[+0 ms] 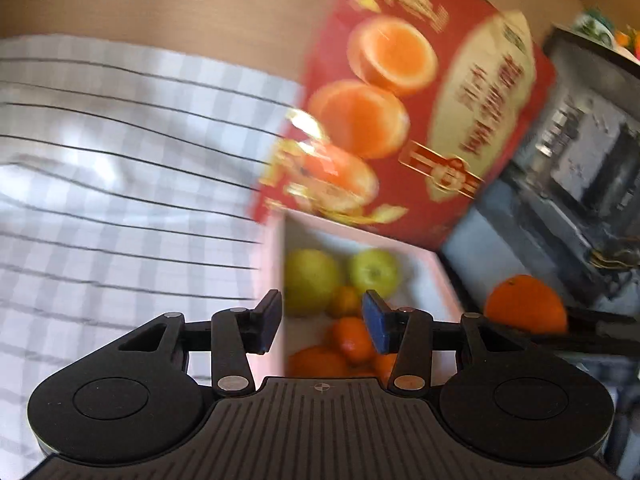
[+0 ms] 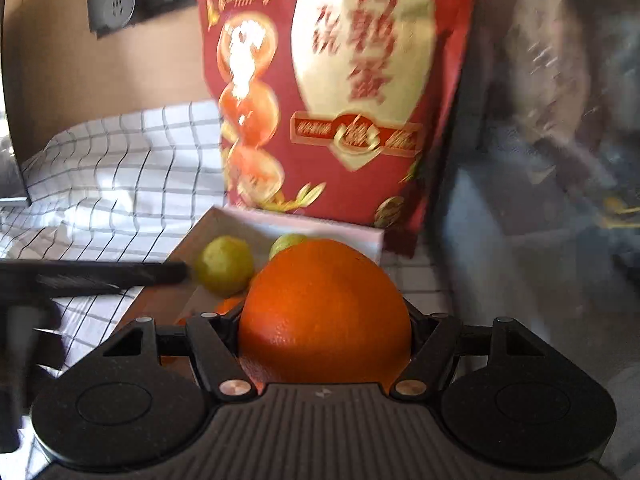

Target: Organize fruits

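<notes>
The right gripper (image 2: 325, 334) is clamped on a large orange (image 2: 324, 312), its jaws pressed against the fruit's left and right flanks; the orange fills the space between them and hides the pads. In the left wrist view the same orange (image 1: 526, 304) shows at the right, held in the other tool's dark jaws just beside the right wall of the box.

The left gripper (image 1: 324, 322) holds nothing, its jaws standing apart with a blue pad (image 1: 378, 326) on the right finger. It hangs over the near end of a white open box (image 1: 436, 280), with the box's left wall running up between the fingers.

Inside the box, at the far end, lie two green-yellow fruits side by side: a larger one (image 1: 310, 280) on the left and a smaller one (image 1: 374, 272) on the right. Nearer lie several small oranges (image 1: 352, 338), bunched together and partly hidden by the left gripper. In the right wrist view the box (image 2: 240, 220) sits beyond the held orange, with one green fruit (image 2: 226, 266) in plain sight and the other peeking over the orange's top.

Behind the box stands a red carton (image 1: 420, 100) printed with orange halves, its lower edge meeting the box's far wall. Everything rests on a white checked cloth (image 1: 120, 160) spread to the left. The dark shapes at the far right are too blurred to name.
</notes>
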Available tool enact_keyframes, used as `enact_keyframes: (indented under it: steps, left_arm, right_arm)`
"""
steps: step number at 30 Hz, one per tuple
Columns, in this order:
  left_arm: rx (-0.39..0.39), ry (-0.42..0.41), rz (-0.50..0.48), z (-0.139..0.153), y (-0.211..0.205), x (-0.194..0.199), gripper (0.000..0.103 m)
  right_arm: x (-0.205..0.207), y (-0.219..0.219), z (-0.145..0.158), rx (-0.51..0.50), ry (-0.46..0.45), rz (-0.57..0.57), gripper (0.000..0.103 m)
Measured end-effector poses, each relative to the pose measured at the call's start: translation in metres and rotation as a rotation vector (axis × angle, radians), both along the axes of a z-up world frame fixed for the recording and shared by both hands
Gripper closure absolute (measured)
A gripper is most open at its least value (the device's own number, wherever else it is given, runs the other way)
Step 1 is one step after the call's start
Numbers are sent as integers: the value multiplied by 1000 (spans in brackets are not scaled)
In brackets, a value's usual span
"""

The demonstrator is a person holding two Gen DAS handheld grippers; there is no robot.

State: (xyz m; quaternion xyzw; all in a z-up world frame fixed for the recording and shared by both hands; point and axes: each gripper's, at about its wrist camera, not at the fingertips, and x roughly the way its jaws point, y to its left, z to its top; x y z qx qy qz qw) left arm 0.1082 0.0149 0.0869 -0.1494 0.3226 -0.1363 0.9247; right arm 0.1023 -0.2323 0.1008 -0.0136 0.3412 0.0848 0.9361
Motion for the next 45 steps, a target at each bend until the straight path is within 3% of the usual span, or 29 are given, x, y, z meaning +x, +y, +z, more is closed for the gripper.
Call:
enact_keyframes:
  steps: [3,7,14,18,22,28,31,36,39,45]
  left_arm:
    - [18,11,70,-3,10,-33,54]
    - [22,71,90,-17,14,-63,54]
    - [104,152,128,-40,25,-108,54]
    - [138,168,142,-54,27,-116,54]
    - [217,117,118,-66,16,-123,54]
    - [305,43,106,-80,-4,-121,54]
    - [342,5,88,-84,-12,-118,53]
    - [385,-27,79,-87,-25,-113,53]
    - [383,-35,76,-88,-28,-110,52]
    - [385,-56,80,-90,-34,-107,53]
  right_arm:
    - [18,14,-10,4,17,46,32]
    - [47,43,-21,11,30,101,32]
    - [85,80,-48,-34,76,167,30]
    - [70,70,-36,9,-3,181,30]
    - [31,49,-15,80,-67,172,23]
    - [-65,46,-21,-14,-158,188,18]
    - [-91,49,-43,-40,-123,154,15]
    - [-89,57,-86,-76,-11,106,15]
    - [-82,58,-98,-91,32,62,13]
    - [-79,45,-107,-39,24,-13,0]
